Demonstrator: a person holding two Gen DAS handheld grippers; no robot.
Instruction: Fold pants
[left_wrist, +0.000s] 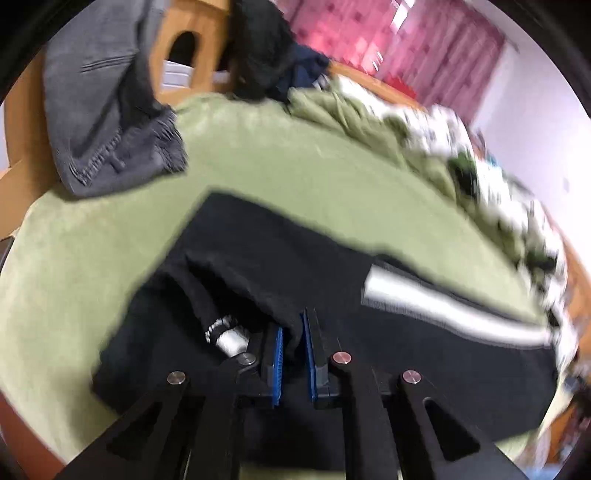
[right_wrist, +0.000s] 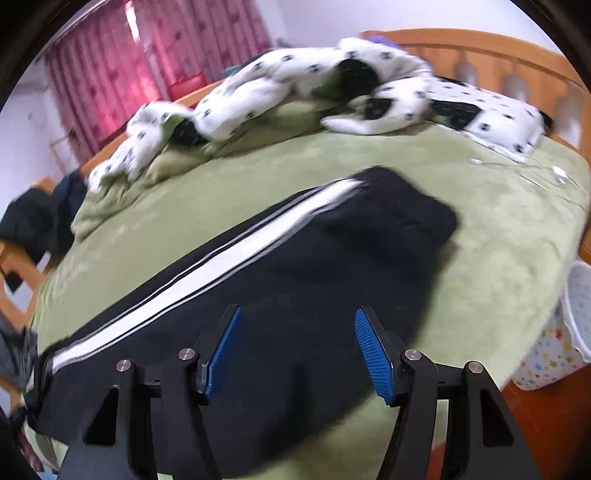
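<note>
Black pants (left_wrist: 266, 258) with a white side stripe (left_wrist: 443, 310) lie spread on a green bed cover (left_wrist: 295, 158). My left gripper (left_wrist: 293, 332) is shut on a fold of the black fabric at the waist, next to a white drawstring tip (left_wrist: 227, 334). In the right wrist view the same pants (right_wrist: 332, 258) stretch away with the stripe (right_wrist: 207, 269) running along their left side. My right gripper (right_wrist: 297, 328) hovers open over the black cloth, and nothing sits between its blue pads (right_wrist: 371, 347).
Grey jeans (left_wrist: 107, 122) hang at the far left over a wooden bed frame (left_wrist: 195, 22). A spotted white quilt (right_wrist: 295, 85) and pillow (right_wrist: 491, 114) are bunched at the far side. A white basket (right_wrist: 580, 306) stands at the right bed edge. Pink curtains (right_wrist: 155, 48) hang behind.
</note>
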